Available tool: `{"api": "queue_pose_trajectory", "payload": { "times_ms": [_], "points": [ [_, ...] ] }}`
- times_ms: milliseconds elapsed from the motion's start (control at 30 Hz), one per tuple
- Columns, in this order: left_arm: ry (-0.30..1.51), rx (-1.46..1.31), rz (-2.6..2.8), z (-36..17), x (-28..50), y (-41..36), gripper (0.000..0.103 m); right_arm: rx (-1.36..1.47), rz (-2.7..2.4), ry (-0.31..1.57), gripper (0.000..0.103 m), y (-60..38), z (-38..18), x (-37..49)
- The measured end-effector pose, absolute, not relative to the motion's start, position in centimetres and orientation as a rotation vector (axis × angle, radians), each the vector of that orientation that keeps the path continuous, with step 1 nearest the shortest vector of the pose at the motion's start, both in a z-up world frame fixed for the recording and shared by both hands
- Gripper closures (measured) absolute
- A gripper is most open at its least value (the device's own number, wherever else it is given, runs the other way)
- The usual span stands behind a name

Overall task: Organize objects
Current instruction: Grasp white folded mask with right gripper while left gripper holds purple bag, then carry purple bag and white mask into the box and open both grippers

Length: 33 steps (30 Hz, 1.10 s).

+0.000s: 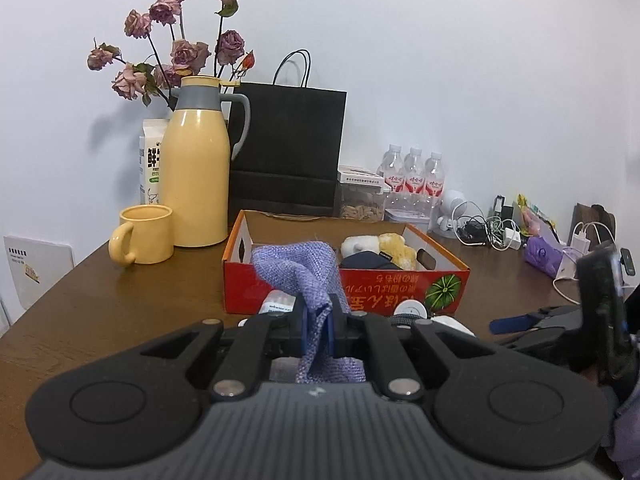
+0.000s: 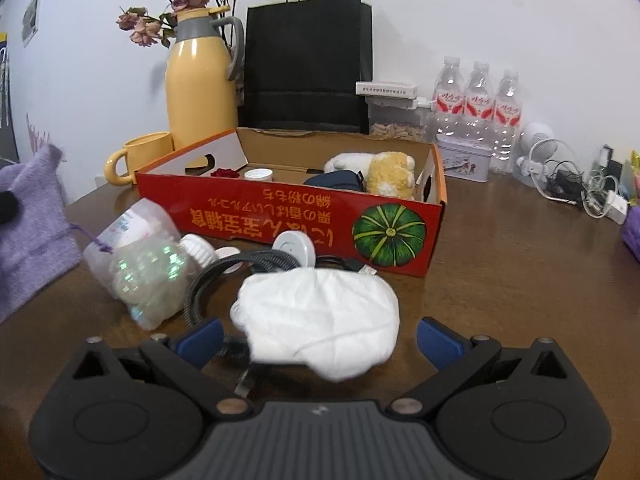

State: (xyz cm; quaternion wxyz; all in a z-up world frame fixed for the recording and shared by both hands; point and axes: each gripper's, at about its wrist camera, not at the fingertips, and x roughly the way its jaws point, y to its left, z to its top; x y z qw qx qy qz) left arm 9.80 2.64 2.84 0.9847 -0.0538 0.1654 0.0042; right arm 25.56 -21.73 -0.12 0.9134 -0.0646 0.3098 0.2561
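We judge the sorting partly done. The red cardboard box (image 2: 280, 216) with the pumpkin print sits open on the brown wooden table (image 2: 520, 280) and already holds a yellow-and-white plush toy (image 2: 384, 174), a dark navy pouch (image 2: 336, 182), a small white lid (image 2: 259, 175) and a dark red item we cannot identify.

Several things lie loose on the table in front of the box: a white face mask (image 2: 320, 320), a clear plastic bag of shiny material (image 2: 144, 272), a coiled dark braided cable (image 2: 224, 276) under the mask, and a small white round disc (image 2: 294, 242) leaning at the box wall.

Our left gripper (image 1: 316, 330) is clamped on a lavender knitted pouch (image 1: 296, 268), held up in front of the box's near wall and not yet inside. Our right gripper (image 2: 318, 338) has its jaws wide apart on either side of the mask, the pads not touching it.

Behind the box stand a black paper bag (image 1: 286, 144), a yellow thermos jug (image 1: 196, 168) with dried roses (image 1: 180, 52) behind it, three water bottles (image 1: 412, 176) and a yellow mug (image 1: 146, 234). A tangle of chargers and cords (image 1: 488, 228) lies against the plain white wall (image 1: 440, 60).
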Motion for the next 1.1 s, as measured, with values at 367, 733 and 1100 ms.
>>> {"api": "queue_pose_trajectory", "payload": {
  "times_ms": [367,733,1100],
  "points": [
    [0.343,-0.148,0.010,2.5,11.7,4.0,0.094,-0.001,0.593,0.699,0.000,-22.4,-2.0,29.0],
    [0.328,-0.147,-0.020,2.7,12.9,3.4,0.094,-0.012,0.547,0.602,0.006,-23.0,-1.2,27.7],
    [0.240,-0.116,-0.055,6.4,16.9,2.6,0.094,-0.020,0.537,0.437,0.007,-22.6,3.4,26.9]
  ]
}}
